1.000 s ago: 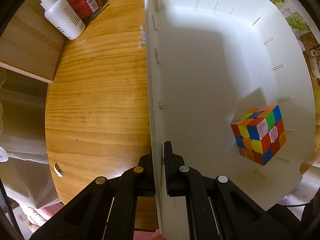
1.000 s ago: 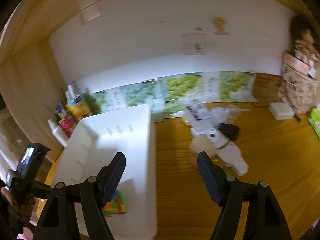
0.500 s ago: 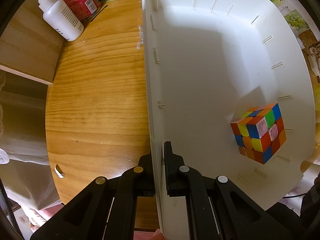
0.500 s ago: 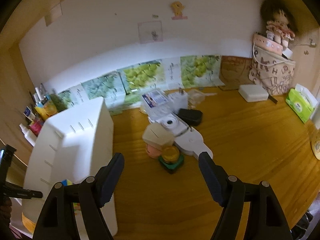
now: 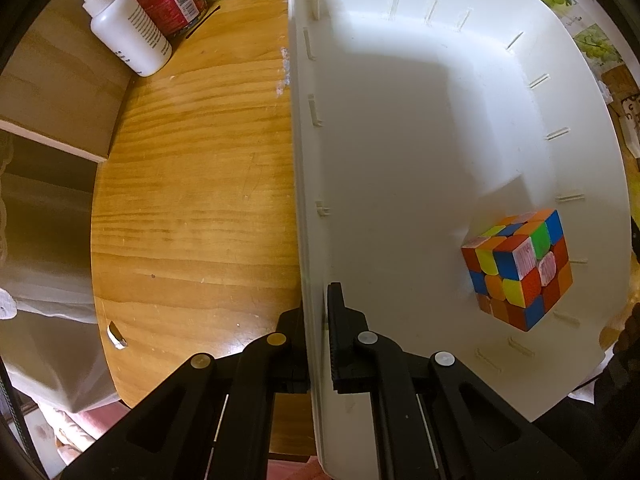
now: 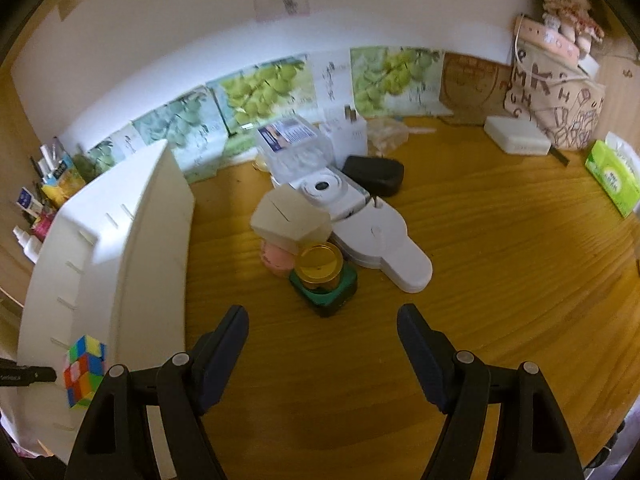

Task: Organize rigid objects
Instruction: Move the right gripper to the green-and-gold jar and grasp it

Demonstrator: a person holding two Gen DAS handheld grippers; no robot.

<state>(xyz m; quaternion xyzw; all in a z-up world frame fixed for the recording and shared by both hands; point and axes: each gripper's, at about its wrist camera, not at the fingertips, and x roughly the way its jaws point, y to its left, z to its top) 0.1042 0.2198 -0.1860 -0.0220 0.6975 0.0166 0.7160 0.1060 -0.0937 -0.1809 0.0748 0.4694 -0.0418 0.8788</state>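
Right wrist view now swings from the bin [image 6: 120,248] to the pile mid-table [image 6: 500,280]: our right tongs [image 6: 322,356] gape empty, next pick ahead. Left tongs [image 5: 316,332] still clamp the bin's wall; cube [image 5: 518,268] inside, near corner.

A white bin [image 5: 420,120] holds a cube [image 5: 518,268] chequered red, orange, yellow, blue, green and white on a honey-brown wood-grain table [image 5: 192,200].

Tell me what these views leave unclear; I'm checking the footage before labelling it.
- Pink item, right wrist view: hidden under the beige box.
- White bottle label, left wrist view: print too small.
- White bin near corner, left wrist view: cut off by the frame edge.
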